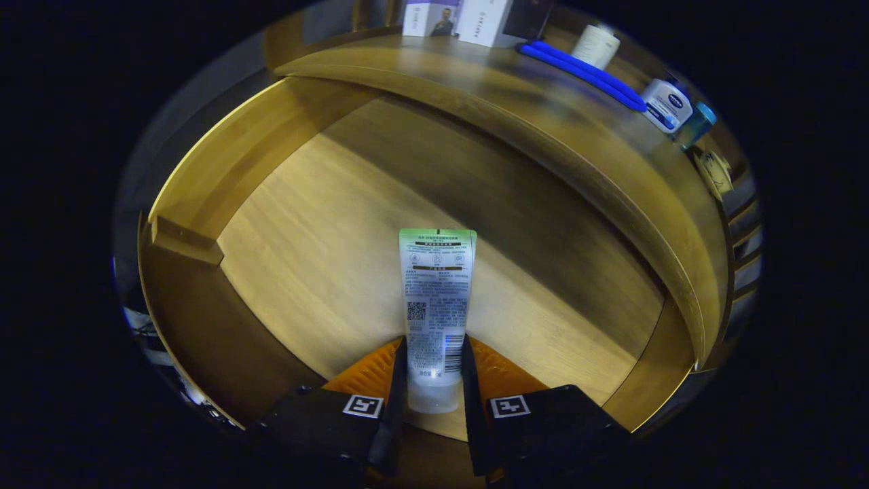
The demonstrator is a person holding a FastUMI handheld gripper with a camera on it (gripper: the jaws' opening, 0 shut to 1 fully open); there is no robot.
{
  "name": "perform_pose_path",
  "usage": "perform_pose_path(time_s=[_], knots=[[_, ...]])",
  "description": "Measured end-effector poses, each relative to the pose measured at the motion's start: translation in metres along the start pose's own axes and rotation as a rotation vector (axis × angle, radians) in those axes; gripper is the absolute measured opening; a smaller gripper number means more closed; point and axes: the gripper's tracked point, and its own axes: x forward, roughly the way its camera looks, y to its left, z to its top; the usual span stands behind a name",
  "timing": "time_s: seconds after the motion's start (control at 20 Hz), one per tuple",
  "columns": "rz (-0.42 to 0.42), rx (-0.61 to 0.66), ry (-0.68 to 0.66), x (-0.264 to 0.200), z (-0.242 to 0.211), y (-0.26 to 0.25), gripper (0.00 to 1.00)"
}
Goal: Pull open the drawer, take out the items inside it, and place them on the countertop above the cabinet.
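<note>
The wooden drawer (204,170) is pulled open below me, its pale floor bare except for one item. A white tube with a green end (436,299) points away from me, its clear cap end sitting between my two fingers. My gripper (434,373) is shut on the tube, both fingers pressing its lower sides. The tube appears lifted slightly above the drawer floor, though I cannot tell for certain. Beyond the drawer runs the cabinet's wooden countertop (475,88).
On the countertop stand white boxes (455,17), a blue strap-like object (584,71), a pale cylinder (596,44), a white jar with a blue label (667,103) and a teal-capped bottle (696,123). The drawer's side walls rise at left and right.
</note>
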Motion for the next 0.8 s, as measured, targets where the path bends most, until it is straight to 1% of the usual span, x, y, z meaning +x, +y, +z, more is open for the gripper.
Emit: perform_pose_path(time_s=[0.25,0.45,0.65,0.8], knots=[[-0.001,-0.019,-0.095,0.001,0.003,0.0,0.43],[0.025,-0.006,-0.181,-0.003,0.006,0.0,0.43],[0.053,0.038,-0.263,-0.011,0.018,0.0,0.43],[0.048,0.084,-0.317,-0.021,0.033,-0.007,0.43]])
